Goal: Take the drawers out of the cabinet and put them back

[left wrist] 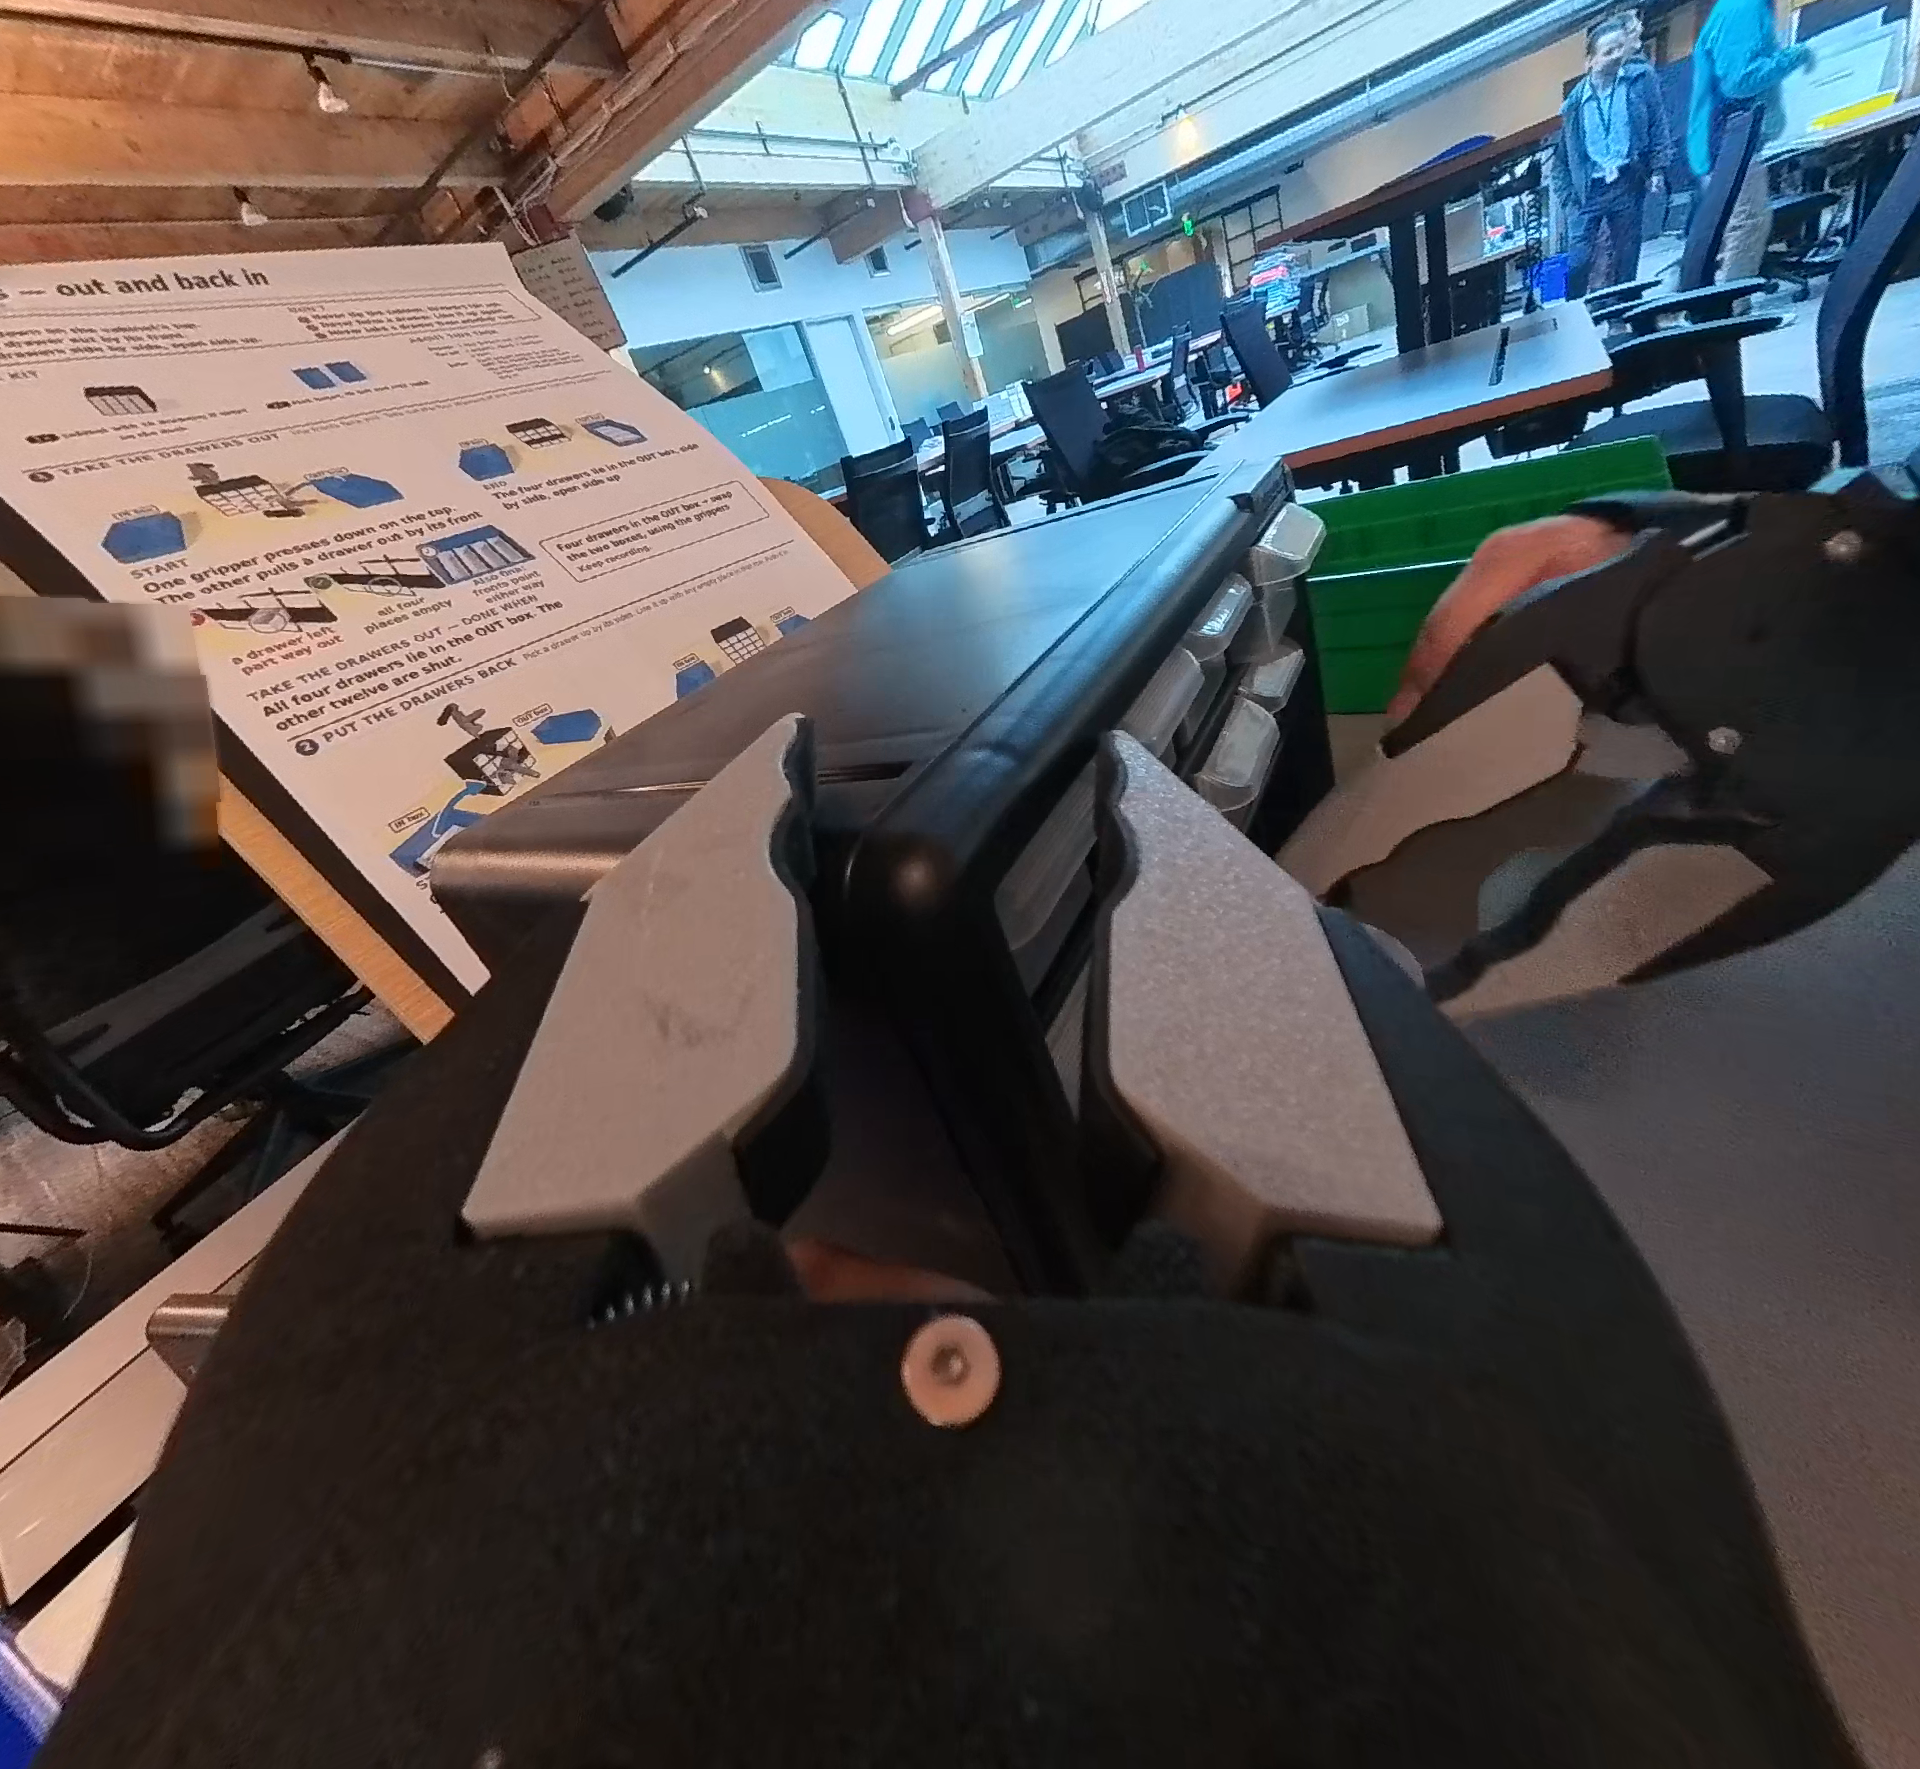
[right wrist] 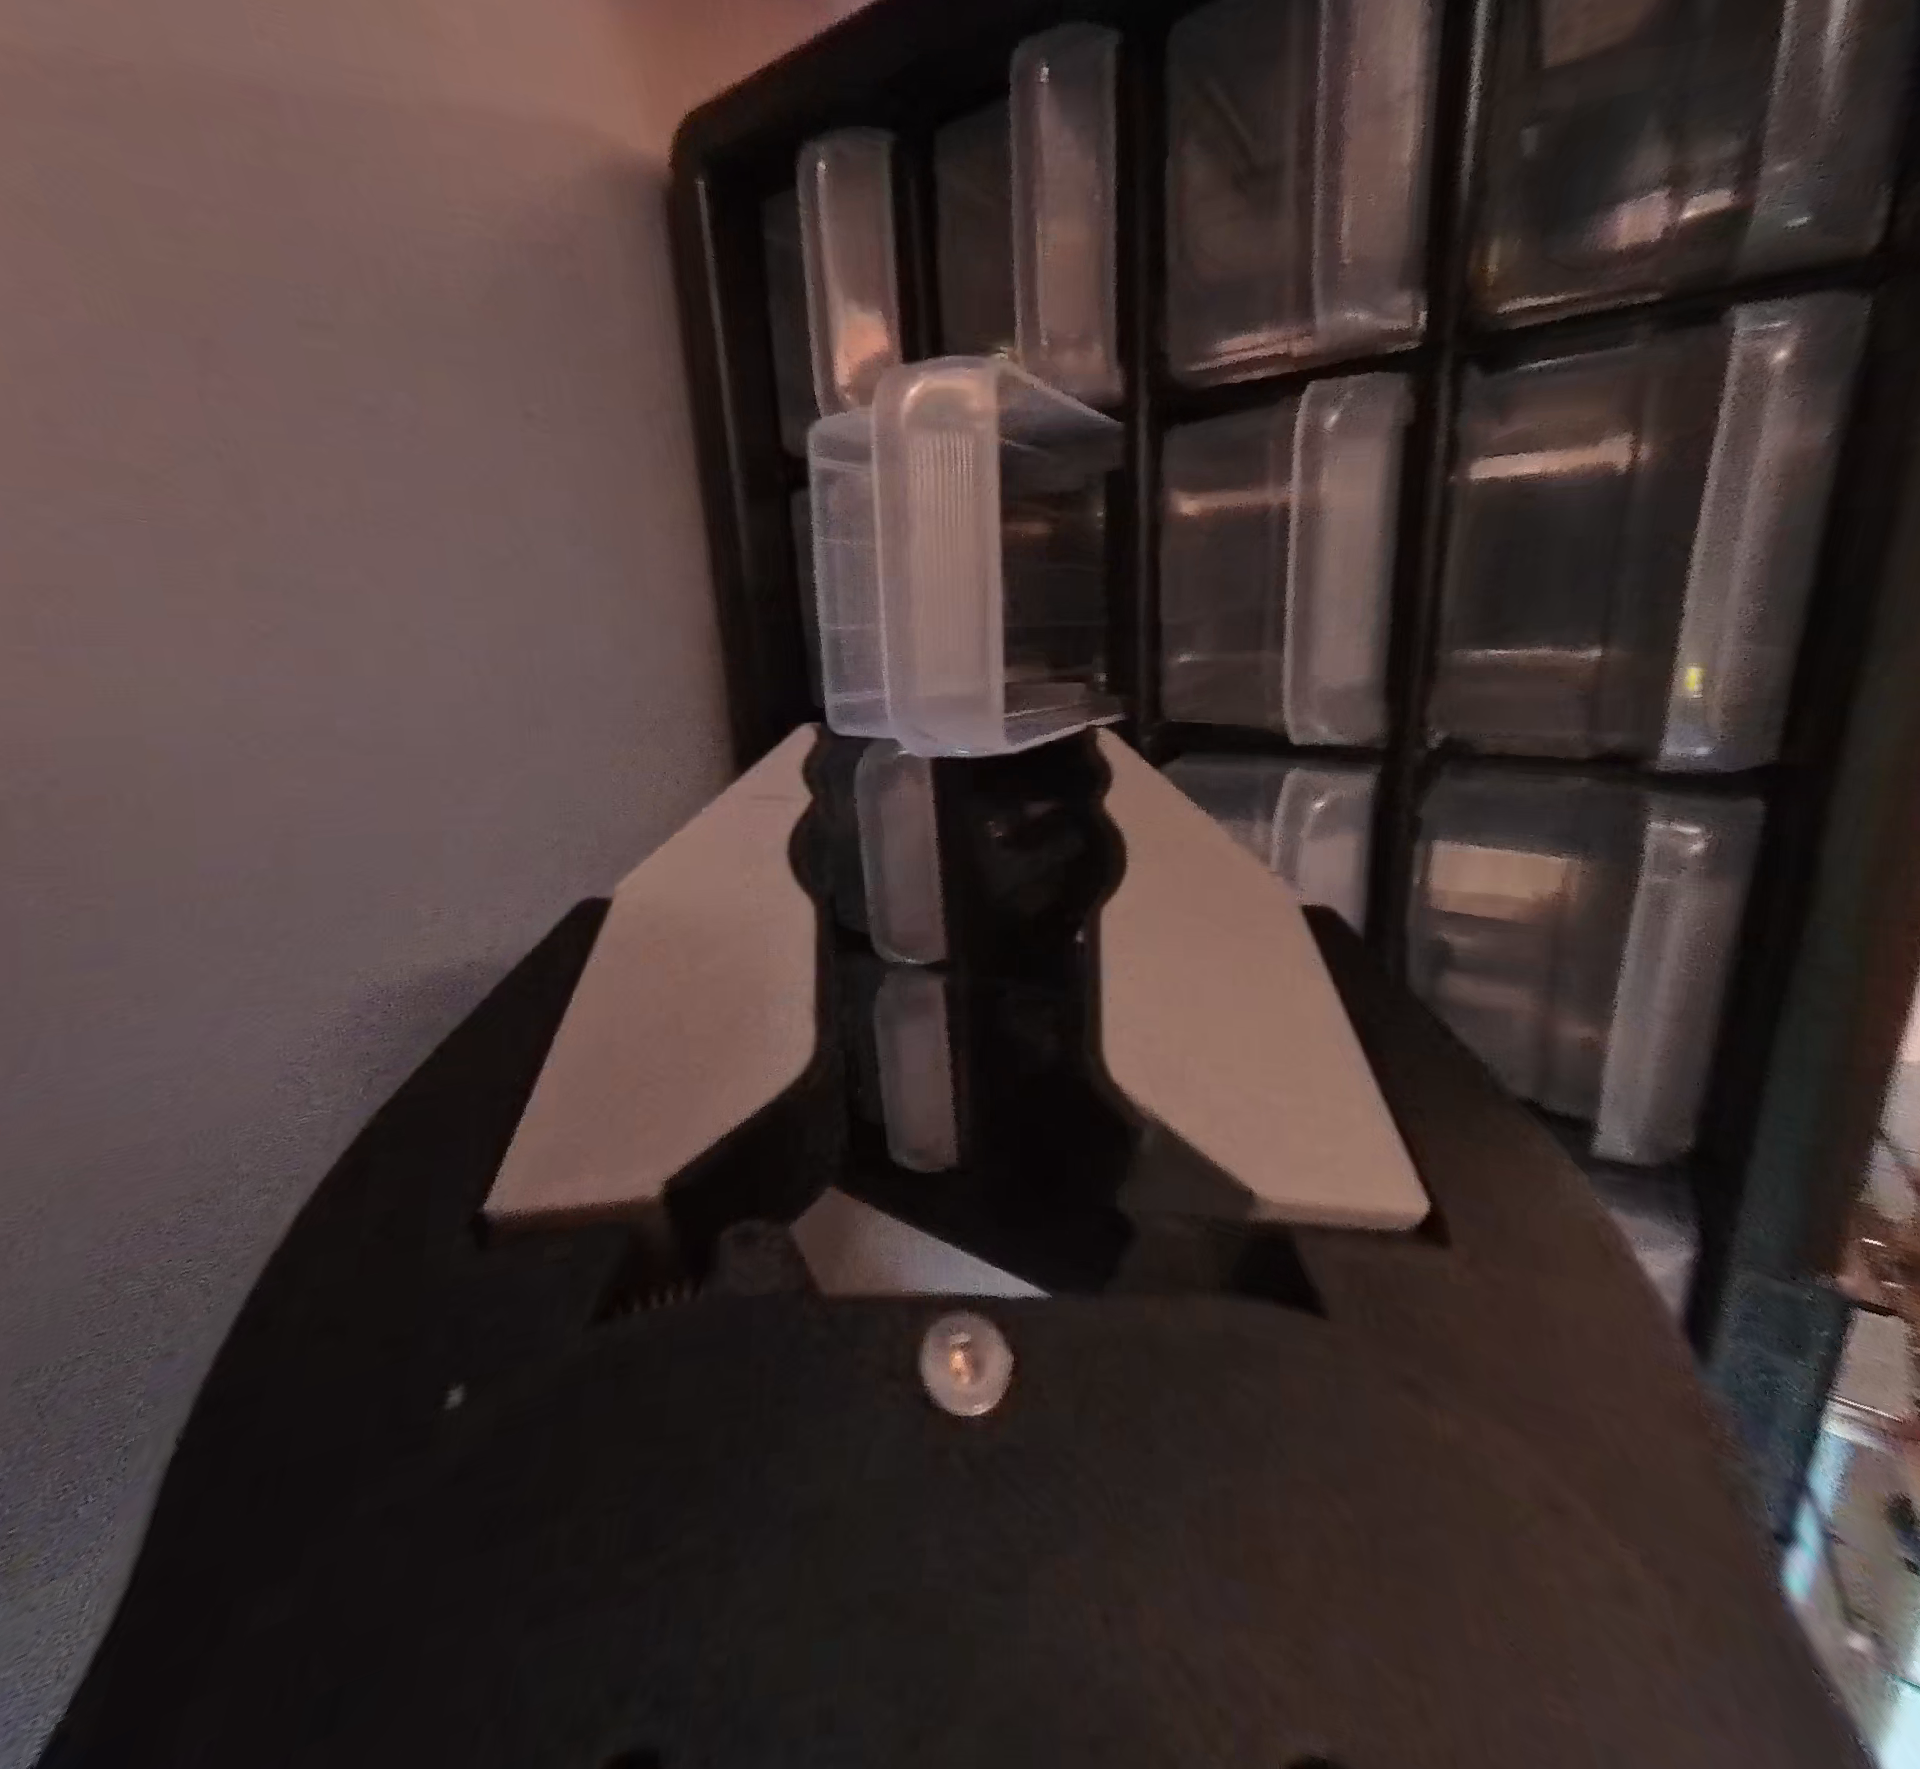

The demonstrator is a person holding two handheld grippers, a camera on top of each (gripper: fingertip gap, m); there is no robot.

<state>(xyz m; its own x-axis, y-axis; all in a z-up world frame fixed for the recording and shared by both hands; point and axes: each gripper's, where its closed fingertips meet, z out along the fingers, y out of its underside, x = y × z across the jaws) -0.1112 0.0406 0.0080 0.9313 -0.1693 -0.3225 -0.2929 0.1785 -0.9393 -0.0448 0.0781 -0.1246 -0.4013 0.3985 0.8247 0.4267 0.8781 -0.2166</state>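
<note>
A black cabinet [left wrist: 1039, 639] holds rows of clear plastic drawers. In the left wrist view my left gripper [left wrist: 951, 826] is open and straddles the cabinet's top front corner, one finger on the top and one before the drawer fronts. In the right wrist view the cabinet [right wrist: 1444, 348] shows front-on and turned sideways. One clear drawer [right wrist: 935, 566] sticks partway out of its slot. My right gripper [right wrist: 951, 763] is open and empty, its fingertips just short of that drawer. It also shows in the left wrist view [left wrist: 1320, 872], held by a hand in front of the cabinet.
A green bin [left wrist: 1475, 556] stands behind the cabinet. A printed instruction sheet [left wrist: 416, 514] leans at the left. The grey table [left wrist: 1714, 1200] runs to the right. Desks, office chairs and two persons [left wrist: 1673, 119] are far behind.
</note>
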